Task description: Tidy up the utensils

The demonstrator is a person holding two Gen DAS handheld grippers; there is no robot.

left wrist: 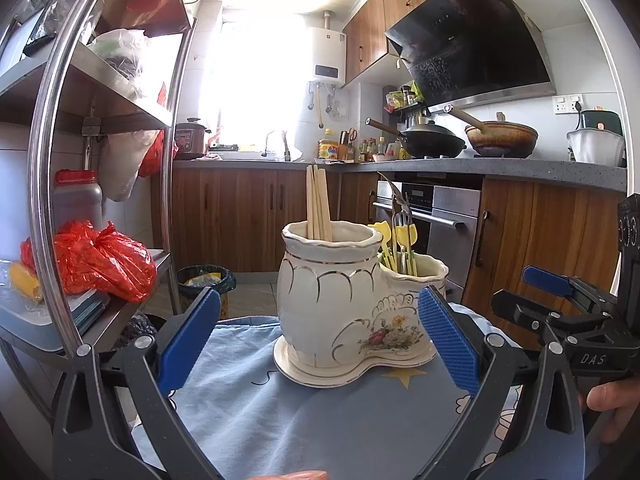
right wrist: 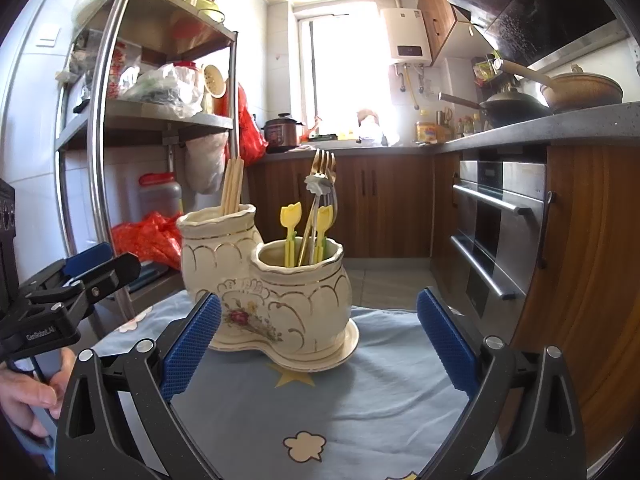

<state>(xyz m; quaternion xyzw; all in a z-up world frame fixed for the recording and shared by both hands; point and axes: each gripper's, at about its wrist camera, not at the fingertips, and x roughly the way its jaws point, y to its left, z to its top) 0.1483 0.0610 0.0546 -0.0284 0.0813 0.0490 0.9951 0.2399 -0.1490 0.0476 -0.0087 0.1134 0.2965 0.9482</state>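
Both grippers hovering spread wide and empty near the holder.

Left gripper [left wrist: 320, 340] and right gripper [right wrist: 318, 340] are holding nothing, their blue pads apart. A cream ceramic utensil holder [right wrist: 264, 300] (two joined cups) is standing upright on a blue cloth [right wrist: 360, 400]. Wooden chopsticks [right wrist: 232, 188] are leaning in the taller cup; metal forks [right wrist: 324, 176] and yellow picks [right wrist: 290, 216] are filling the lower one.

Blown-out window [left wrist: 256, 60] glare backlights both sharp views, edges bent, perhaps hazy.
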